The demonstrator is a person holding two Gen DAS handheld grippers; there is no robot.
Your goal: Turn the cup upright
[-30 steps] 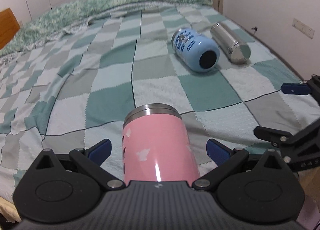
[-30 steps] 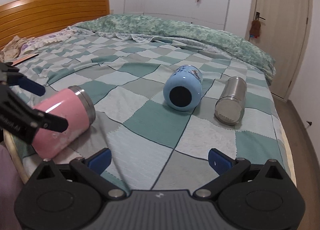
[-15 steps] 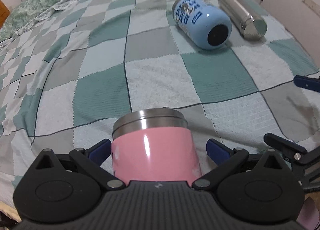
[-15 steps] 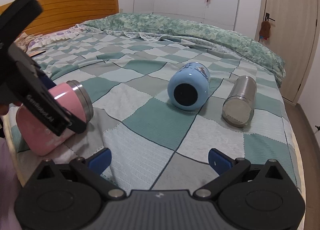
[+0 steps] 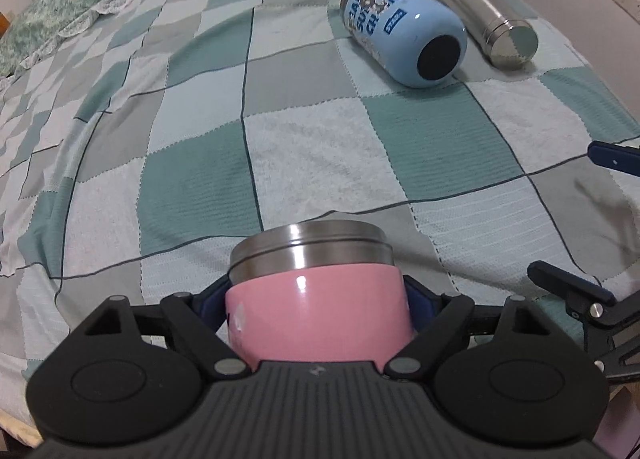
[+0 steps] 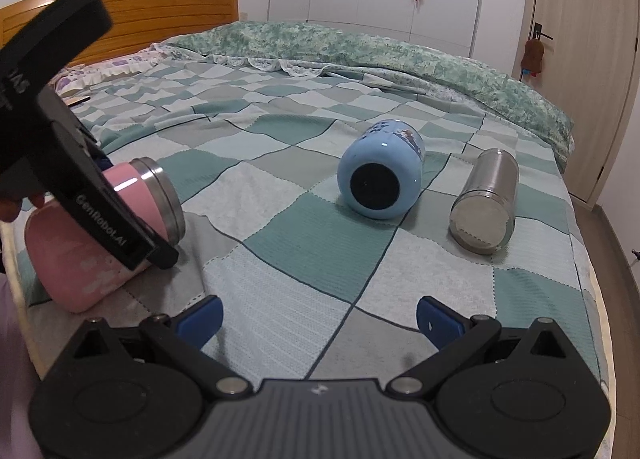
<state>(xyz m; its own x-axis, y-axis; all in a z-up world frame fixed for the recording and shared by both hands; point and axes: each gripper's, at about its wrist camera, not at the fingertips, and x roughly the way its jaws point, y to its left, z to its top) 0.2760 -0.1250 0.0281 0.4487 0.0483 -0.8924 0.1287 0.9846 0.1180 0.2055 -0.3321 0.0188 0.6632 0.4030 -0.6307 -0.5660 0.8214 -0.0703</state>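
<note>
A pink cup with a steel rim point(image 5: 316, 299) lies on its side on the checked bedspread, rim pointing away from me; it also shows in the right wrist view point(image 6: 100, 235) at the left. My left gripper point(image 5: 316, 305) is shut on the pink cup, its blue pads pressed on both sides of the body. My right gripper point(image 6: 318, 319) is open and empty, low over the bed's near edge, to the right of the cup.
A light blue cup point(image 5: 404, 31) point(image 6: 380, 175) and a steel flask point(image 5: 488, 15) point(image 6: 486, 205) lie on their sides further across the bed. A green quilt point(image 6: 380, 55) is bunched at the far side. A wooden headboard point(image 6: 160, 7) stands at the left.
My left gripper's fingers have closed onto the pink cup, which they only straddled before. The left gripper has tilted downward over it. The right gripper has barely moved.
</note>
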